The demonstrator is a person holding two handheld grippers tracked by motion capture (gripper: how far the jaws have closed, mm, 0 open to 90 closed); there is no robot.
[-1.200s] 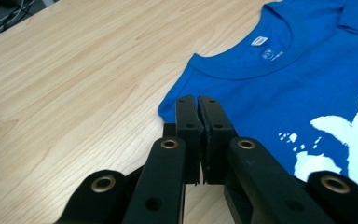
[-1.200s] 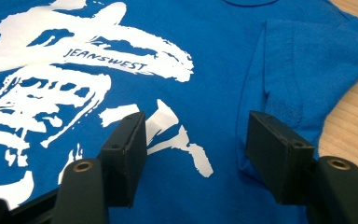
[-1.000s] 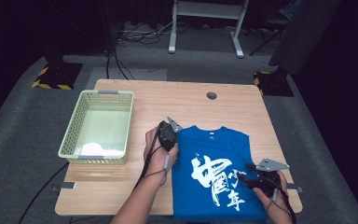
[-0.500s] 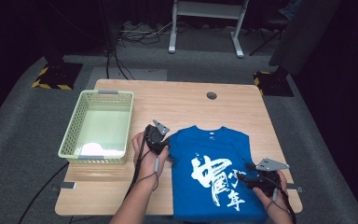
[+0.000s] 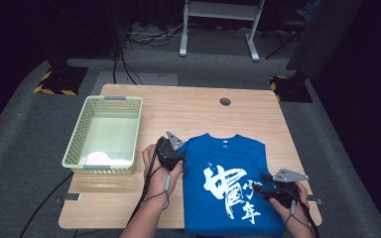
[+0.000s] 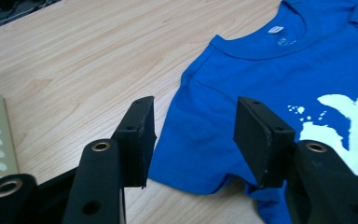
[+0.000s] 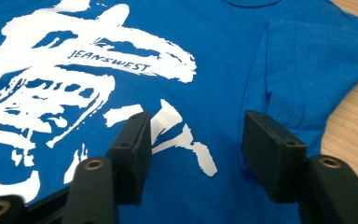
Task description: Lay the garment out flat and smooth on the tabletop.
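A blue cotton T-shirt with a white brush-style print lies flat and face up on the pale wooden bench, its collar toward the far edge and its hem at the near edge, on the right half of the top.

The left tool sits at the shirt's left shoulder. Its jaws have just been opening and now stand roughly half apart, gripping nothing. In the left gripper view the folded sleeve edge of the shirt lies on the bench between and just beyond the two black jaws, with neither pad pressing on the cloth.

The right tool rests low over the shirt's right side, near the lower part of the print. Its jaws have just been closing a little yet stand well apart, with nothing clamped. In the right gripper view the printed fabric spreads out under and ahead of the jaws, and a fold of sleeve lies beyond the right-hand jaw.

A pale green perforated plastic basket stands on the bench's left side, near the left tool and apart from the shirt.
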